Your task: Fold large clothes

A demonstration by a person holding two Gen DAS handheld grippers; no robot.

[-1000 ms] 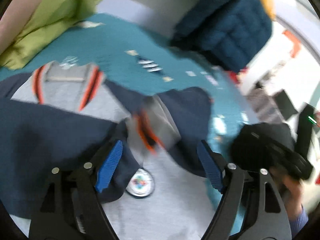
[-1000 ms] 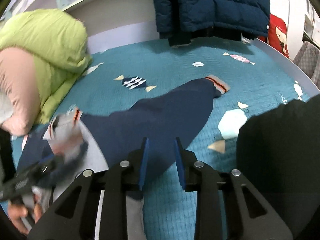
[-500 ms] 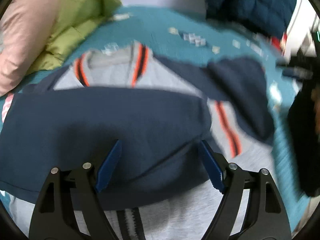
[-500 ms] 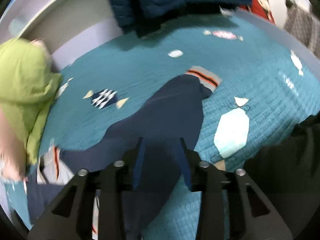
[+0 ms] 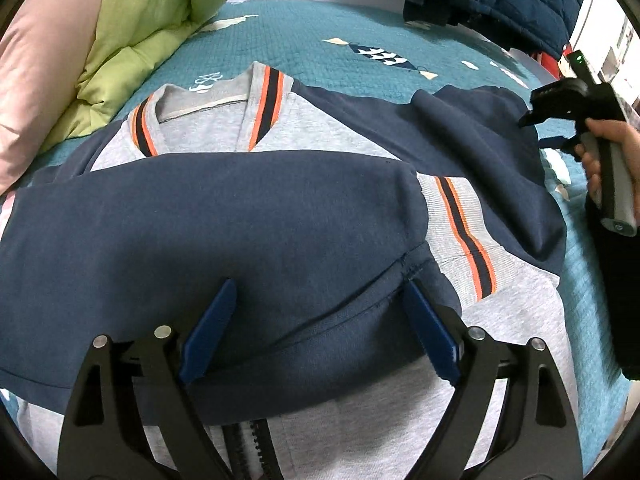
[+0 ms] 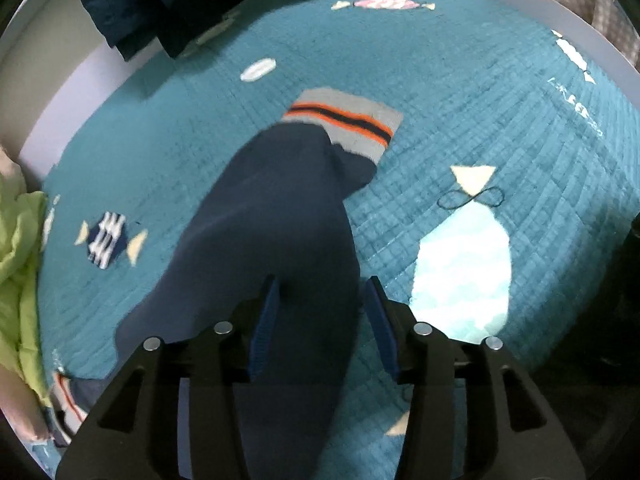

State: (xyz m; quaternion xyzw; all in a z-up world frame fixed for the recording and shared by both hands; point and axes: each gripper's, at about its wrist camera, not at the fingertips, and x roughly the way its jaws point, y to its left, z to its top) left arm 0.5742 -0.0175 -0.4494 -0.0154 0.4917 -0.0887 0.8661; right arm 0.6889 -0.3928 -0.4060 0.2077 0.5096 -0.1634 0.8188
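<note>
Both claws are opening. Left gripper (image 5: 318, 328) now hangs released over the navy sleeve (image 5: 208, 232), folded across the jacket (image 5: 360, 128) on the teal bedspread (image 5: 320, 32). Right gripper (image 6: 322, 320), pinched narrow a second ago, straddles the other sleeve (image 6: 276, 232) without clamping it, nearer its striped cuff (image 6: 344, 120).

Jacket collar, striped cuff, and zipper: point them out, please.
jacket collar (image 5: 208, 98), left wrist view, grey inner neckband.
striped cuff (image 6: 344, 120), right wrist view, orange and navy stripes.
zipper (image 5: 250, 446), left wrist view, black teeth.
</note>
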